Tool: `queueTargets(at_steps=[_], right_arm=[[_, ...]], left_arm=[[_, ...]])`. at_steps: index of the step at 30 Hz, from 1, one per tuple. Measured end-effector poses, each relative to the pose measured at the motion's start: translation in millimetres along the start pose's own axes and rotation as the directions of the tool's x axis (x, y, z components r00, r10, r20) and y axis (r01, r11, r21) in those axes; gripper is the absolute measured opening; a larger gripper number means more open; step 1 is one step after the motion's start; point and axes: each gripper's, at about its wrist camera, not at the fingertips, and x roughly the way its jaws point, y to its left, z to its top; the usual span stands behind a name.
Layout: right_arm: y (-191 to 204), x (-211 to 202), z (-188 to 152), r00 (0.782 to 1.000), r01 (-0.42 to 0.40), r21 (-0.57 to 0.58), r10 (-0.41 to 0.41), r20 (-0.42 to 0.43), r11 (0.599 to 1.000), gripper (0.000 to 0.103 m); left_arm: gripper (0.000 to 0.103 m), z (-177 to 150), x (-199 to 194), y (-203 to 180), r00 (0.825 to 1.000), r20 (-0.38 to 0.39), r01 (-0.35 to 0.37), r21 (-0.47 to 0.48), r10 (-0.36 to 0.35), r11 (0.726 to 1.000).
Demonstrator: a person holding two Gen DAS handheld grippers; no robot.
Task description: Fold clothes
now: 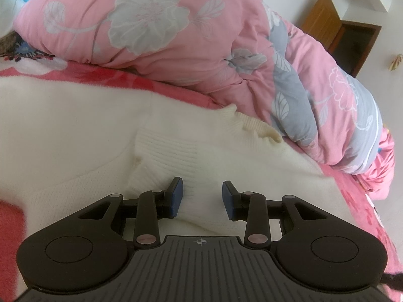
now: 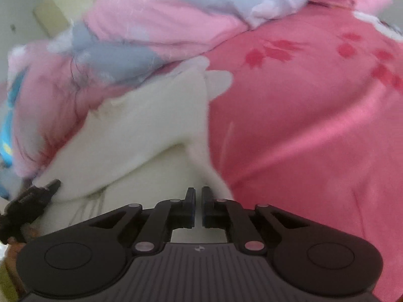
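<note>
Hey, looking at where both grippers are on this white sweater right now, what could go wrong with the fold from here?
1. The right gripper is pinched on a thin edge of the white sweater; the fuzzy knit may slip out as it is pulled across.
2. The left gripper stands open over the ribbed part, pinning nothing, so the whole sweater may drag across the red bedspread.
3. The bunched pink quilt crowds the sweater's far edge and could catch the fold.

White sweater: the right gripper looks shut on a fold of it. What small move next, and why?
Probably carry that fold across the sweater toward the left gripper, which hovers open over the ribbed part. The right gripper appears shut on a raised white edge.
</note>
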Motion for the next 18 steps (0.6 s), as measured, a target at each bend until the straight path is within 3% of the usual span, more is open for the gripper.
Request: queueTargets(at_steps=[3, 6, 8, 11, 15, 18], right_arm=[[-23, -36, -22, 1.000, -0.003, 0.070, 0.002, 0.014, 0.998, 0.005], [-30, -70, -41, 0.999, 0.052, 0.063, -0.052, -0.006, 0.997, 0.010], [-25, -87, -47, 1.000, 0.026, 0.058, -0.027, 0.004, 0.998, 0.010], [-6, -93, -51, 0.999, -0.049, 0.003, 0.049, 0.022, 0.999, 0.010], [13, -81, -67, 0.997, -0.058, -0.108, 0.052, -0.055, 0.992, 0.010], [6, -94, -88, 0.995, -0.049, -0.134, 0.036, -0.095, 0.990, 0.010]], left_arm=[[0.035, 0, 0, 0, 1.000, 0.000, 0.002, -0.002, -0.002, 1.000], [0.035, 0, 0, 1, 1.000, 0.001, 0.004, -0.007, -0.004, 1.000], [0.035, 0, 0, 1, 1.000, 0.001, 0.005, -0.009, -0.005, 1.000], [0.035, 0, -1, 1, 1.000, 0.001, 0.007, -0.012, -0.007, 1.000], [0.035, 0, -1, 3, 1.000, 0.002, 0.016, -0.024, -0.016, 1.000], [0.035, 0, -2, 4, 1.000, 0.003, 0.021, -0.033, -0.021, 0.999]])
